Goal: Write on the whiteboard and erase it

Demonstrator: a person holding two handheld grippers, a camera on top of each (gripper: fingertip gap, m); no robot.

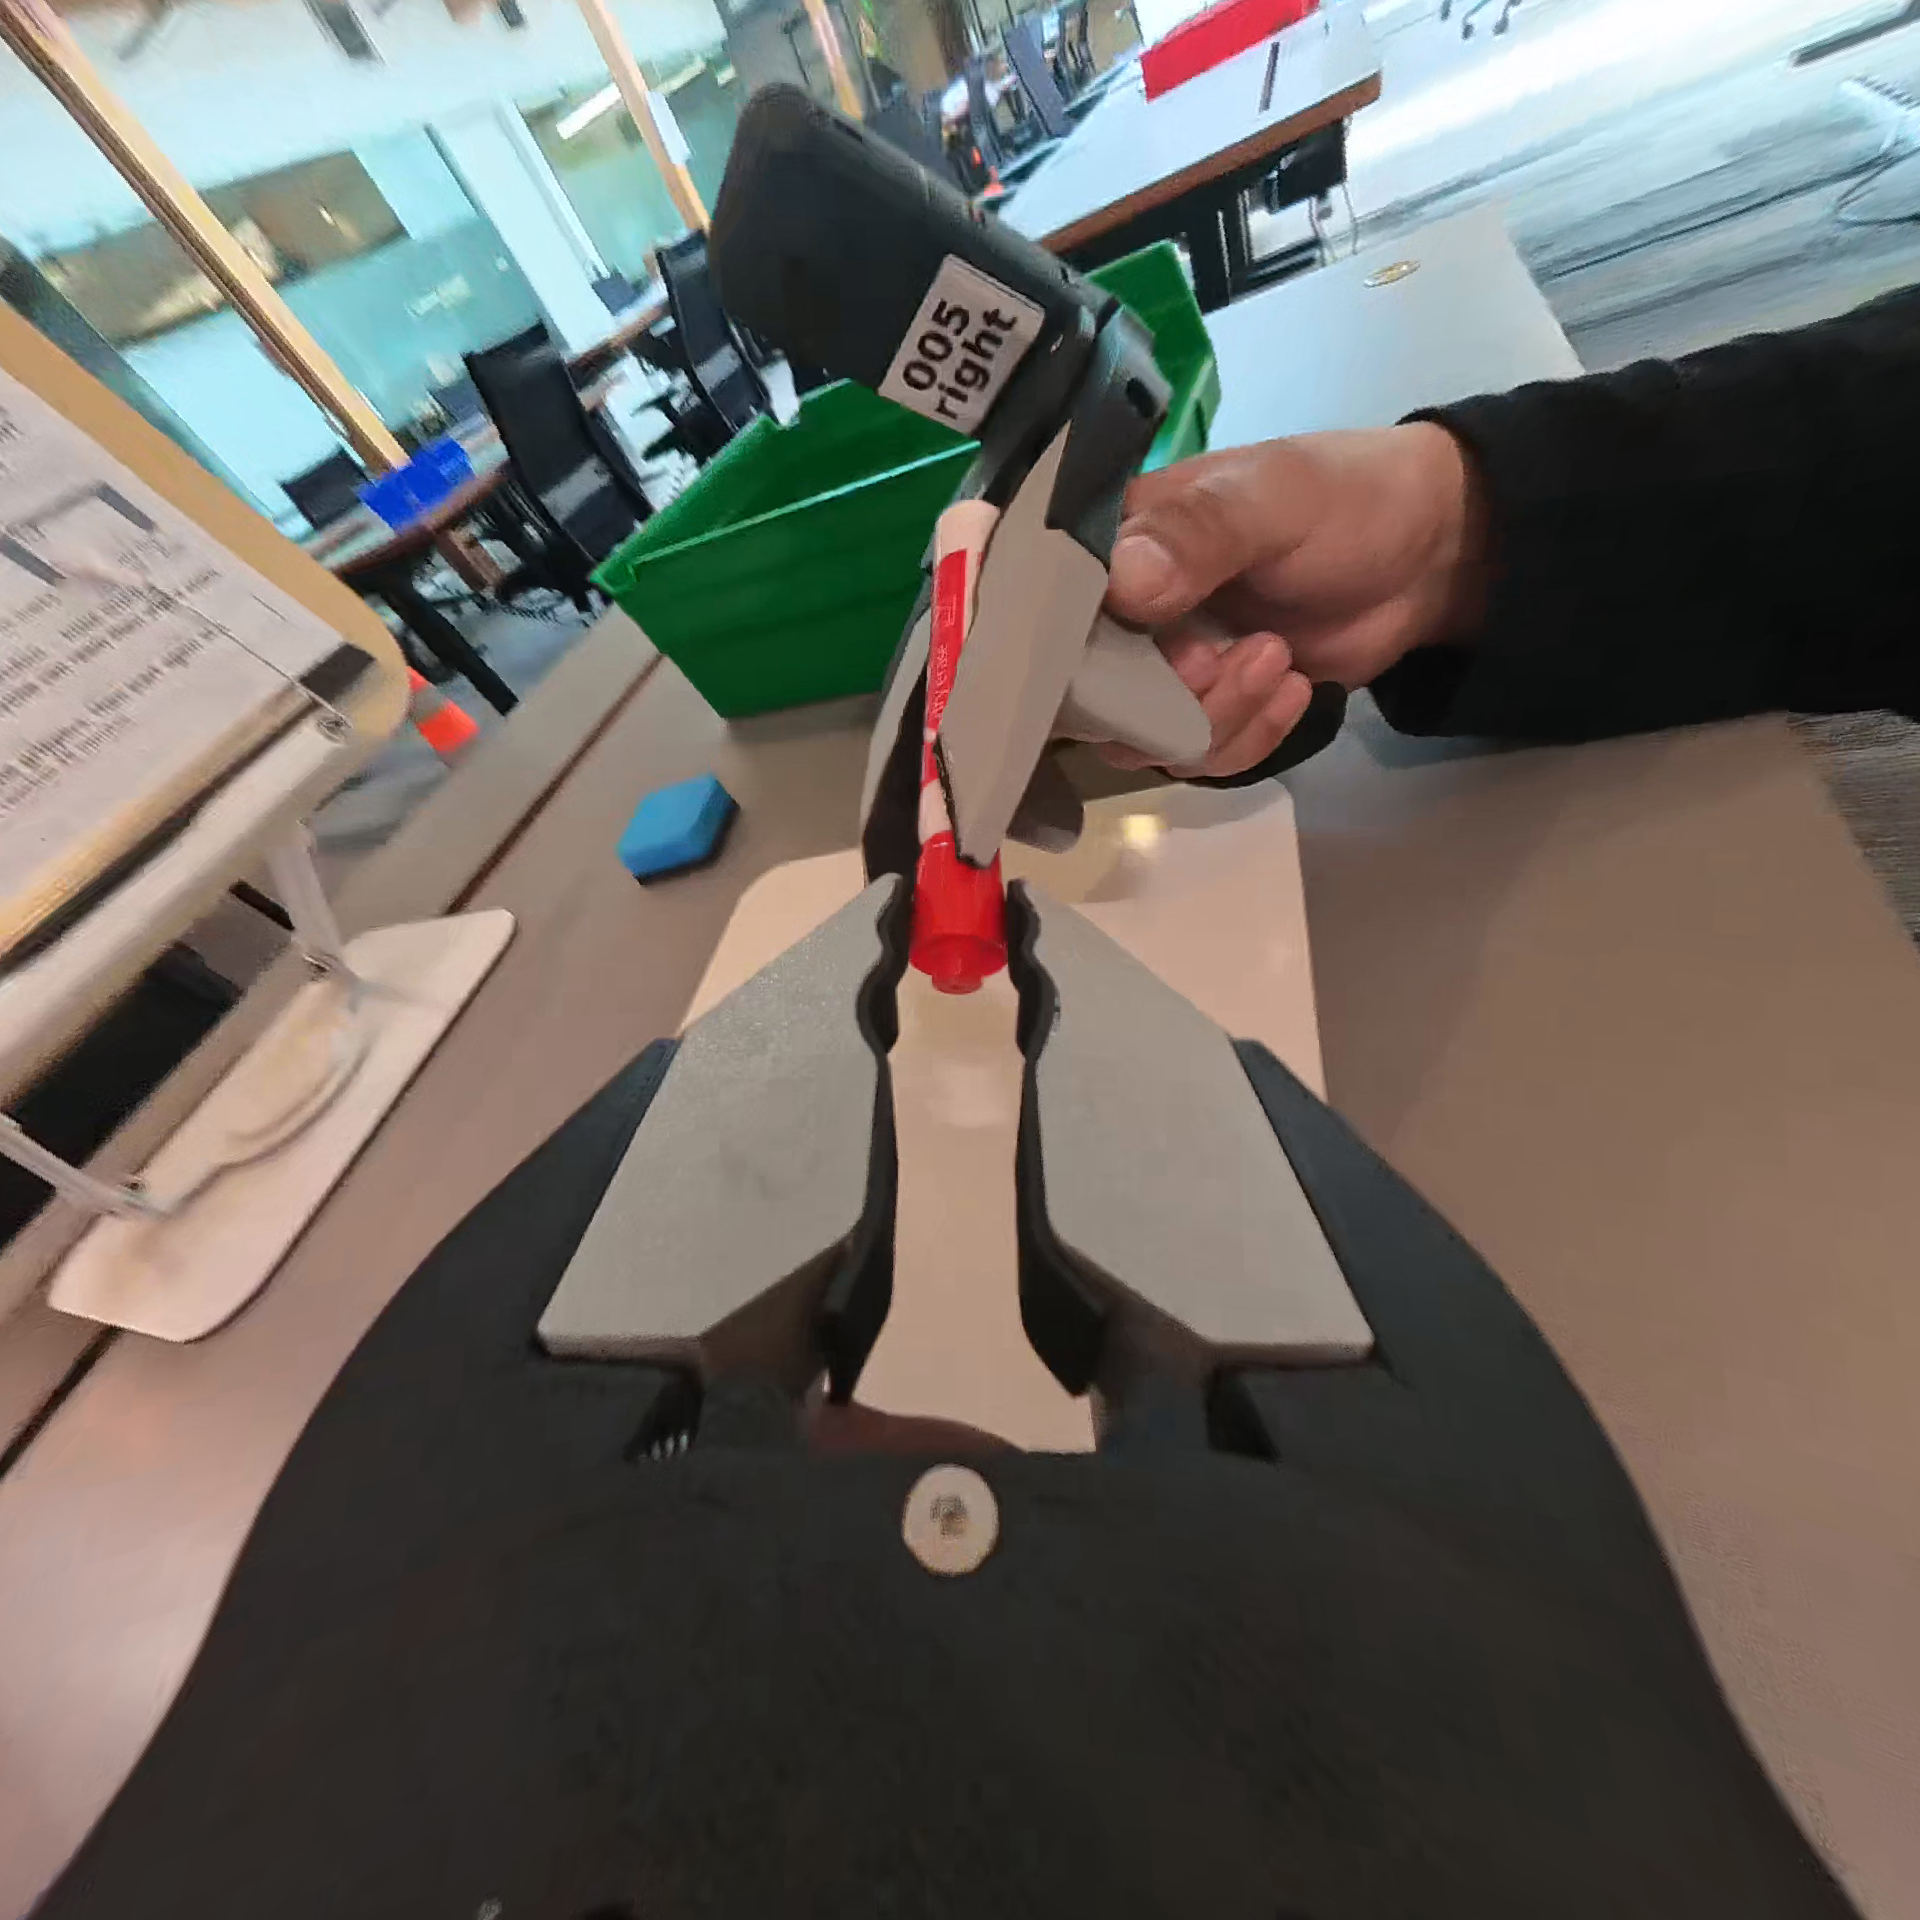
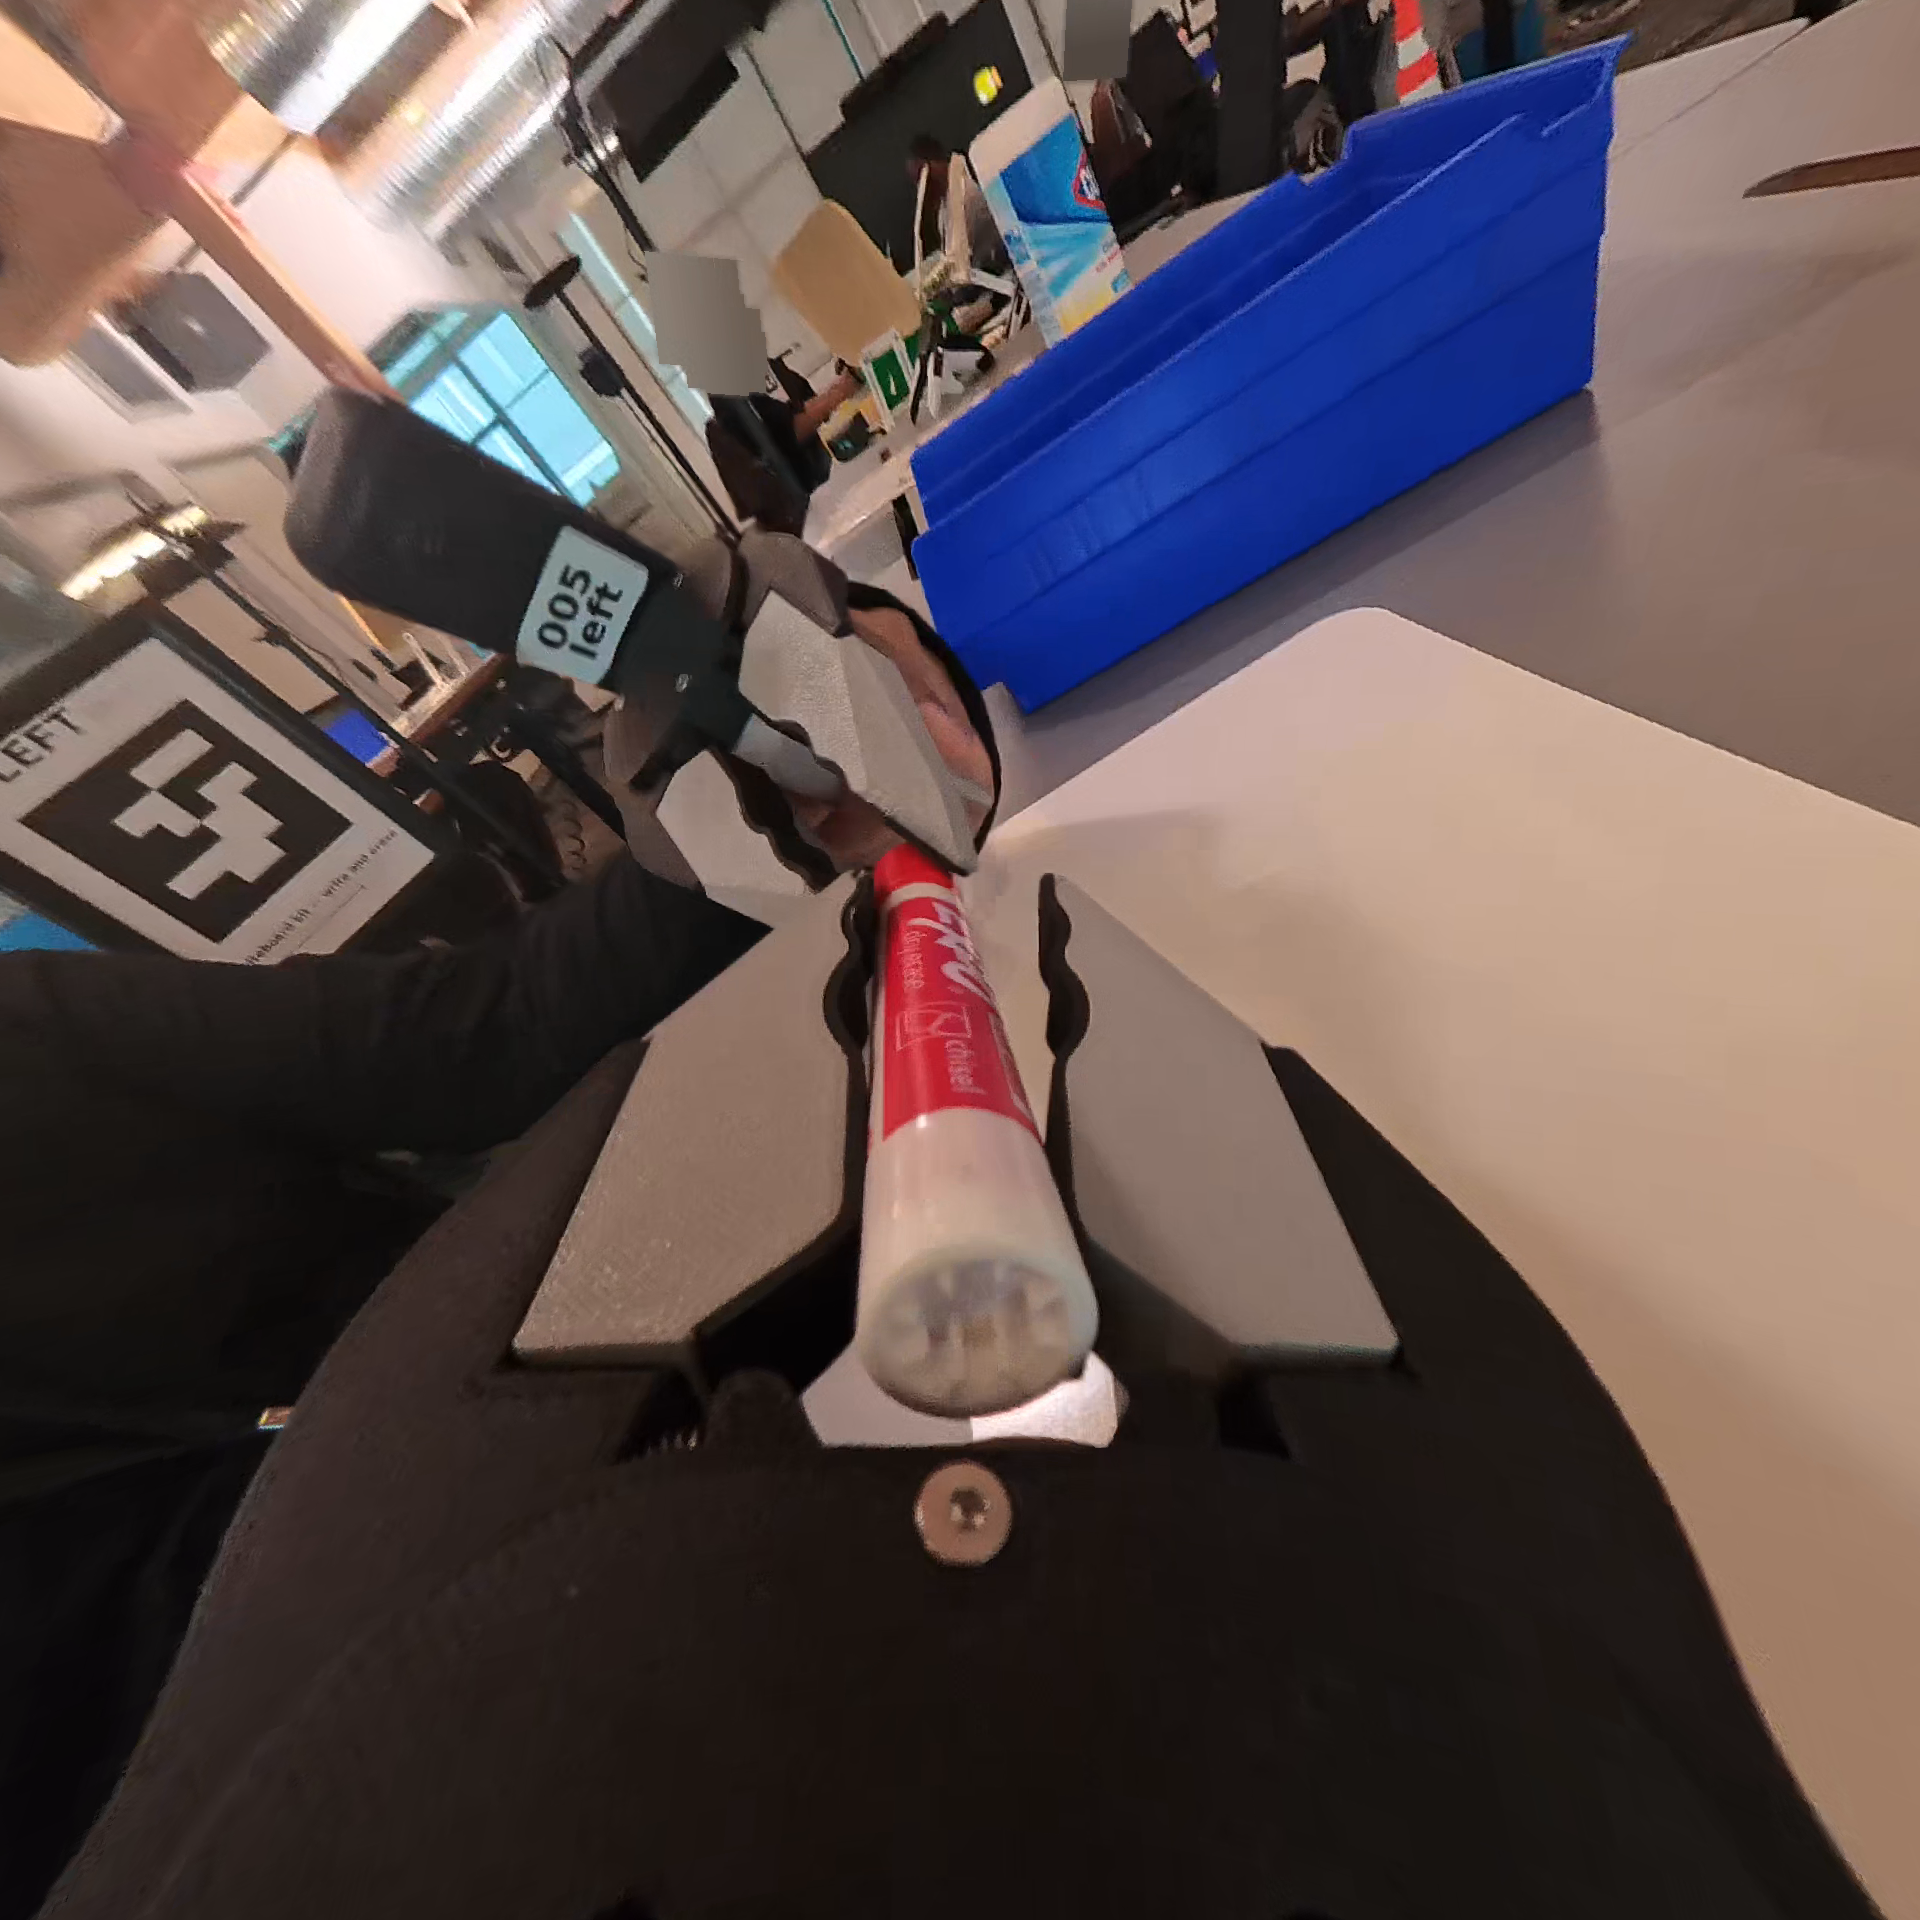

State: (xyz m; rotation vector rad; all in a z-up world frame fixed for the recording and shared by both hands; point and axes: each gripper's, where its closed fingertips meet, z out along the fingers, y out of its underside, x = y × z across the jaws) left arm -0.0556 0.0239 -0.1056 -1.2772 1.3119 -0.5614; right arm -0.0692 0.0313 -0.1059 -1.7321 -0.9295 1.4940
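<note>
Two claws meet at one red marker above the whiteboard.

Right claw (image 2: 951, 935) is clamped on the marker (image 2: 961, 1101) along its white and red body. Left claw (image 1: 951, 935) sits around the red cap (image 1: 954, 920), but I cannot tell if it squeezes yet. The marker looks light, stiff and smooth, so grip the cap's sides and pull straight. Whiteboard (image 1: 1195, 935) lies flat on the table (image 1: 1610, 1039); a blue eraser (image 1: 677, 826) waits far left.

Lettered claw stickers (image 1: 961, 353), marker (image 2: 940, 1029), sign (image 2: 197, 800)
</note>
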